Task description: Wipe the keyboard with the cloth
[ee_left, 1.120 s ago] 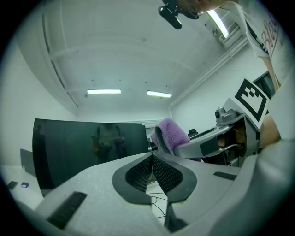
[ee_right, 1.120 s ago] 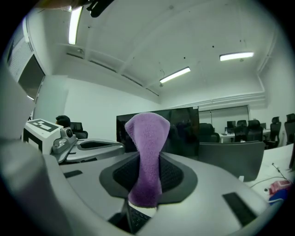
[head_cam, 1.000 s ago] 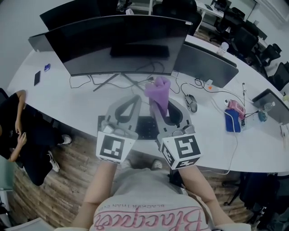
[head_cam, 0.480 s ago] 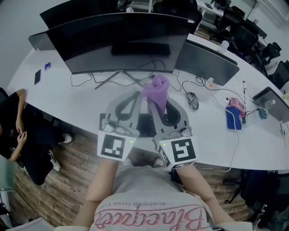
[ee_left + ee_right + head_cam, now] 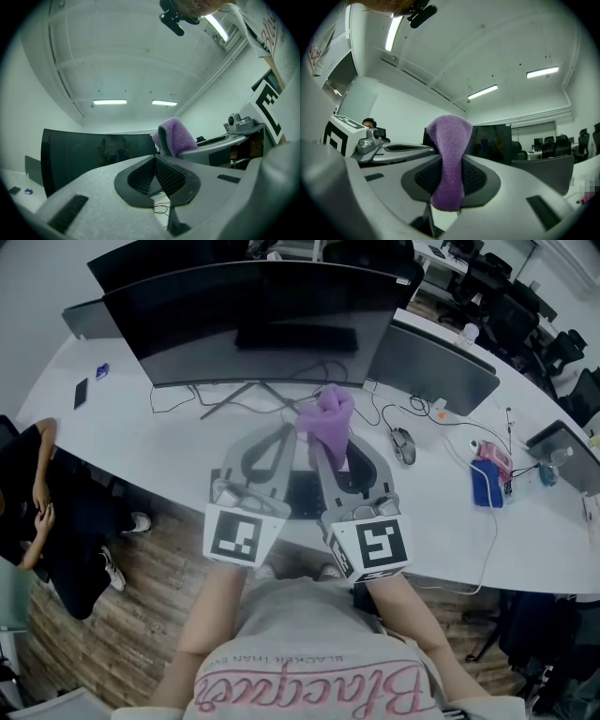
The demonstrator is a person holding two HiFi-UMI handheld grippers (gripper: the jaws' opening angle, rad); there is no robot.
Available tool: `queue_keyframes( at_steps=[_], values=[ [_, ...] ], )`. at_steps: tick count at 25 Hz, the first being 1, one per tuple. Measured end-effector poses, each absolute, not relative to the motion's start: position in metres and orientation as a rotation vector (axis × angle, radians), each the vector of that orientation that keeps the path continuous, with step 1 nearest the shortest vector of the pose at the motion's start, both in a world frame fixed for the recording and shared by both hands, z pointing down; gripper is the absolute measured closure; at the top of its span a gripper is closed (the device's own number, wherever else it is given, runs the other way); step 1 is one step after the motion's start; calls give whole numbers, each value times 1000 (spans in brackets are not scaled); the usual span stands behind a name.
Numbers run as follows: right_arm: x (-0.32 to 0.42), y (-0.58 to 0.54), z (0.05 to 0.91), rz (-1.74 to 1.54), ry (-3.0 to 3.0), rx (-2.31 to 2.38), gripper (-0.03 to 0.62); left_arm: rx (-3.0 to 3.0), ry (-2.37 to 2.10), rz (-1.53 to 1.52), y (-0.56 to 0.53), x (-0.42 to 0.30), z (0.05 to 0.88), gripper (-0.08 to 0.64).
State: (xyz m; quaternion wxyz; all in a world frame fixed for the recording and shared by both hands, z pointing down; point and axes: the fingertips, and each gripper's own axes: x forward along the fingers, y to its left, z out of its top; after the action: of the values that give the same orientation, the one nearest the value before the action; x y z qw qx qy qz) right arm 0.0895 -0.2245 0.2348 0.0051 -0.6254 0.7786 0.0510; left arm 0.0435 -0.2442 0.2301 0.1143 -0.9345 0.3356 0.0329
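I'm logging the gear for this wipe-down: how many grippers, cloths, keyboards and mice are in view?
Grippers: 2, the left gripper and the right gripper
cloth: 1
keyboard: 1
mouse: 1
Total: 5

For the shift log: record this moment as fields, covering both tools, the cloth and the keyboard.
left tool: shut, empty
right tool: shut on cloth
cloth: purple, standing up out of the jaws
keyboard: on desk, mostly hidden under both tools
wiping: not yet begun; cloth held off the keyboard
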Motion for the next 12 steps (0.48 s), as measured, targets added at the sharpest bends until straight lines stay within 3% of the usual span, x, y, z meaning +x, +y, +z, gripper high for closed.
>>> queue_keyframes(
  at_steps=[12],
  values=[
    [84, -221, 231, 215, 2455, -1955, 499, -2731, 995, 124, -243, 41, 223, 554]
  ],
)
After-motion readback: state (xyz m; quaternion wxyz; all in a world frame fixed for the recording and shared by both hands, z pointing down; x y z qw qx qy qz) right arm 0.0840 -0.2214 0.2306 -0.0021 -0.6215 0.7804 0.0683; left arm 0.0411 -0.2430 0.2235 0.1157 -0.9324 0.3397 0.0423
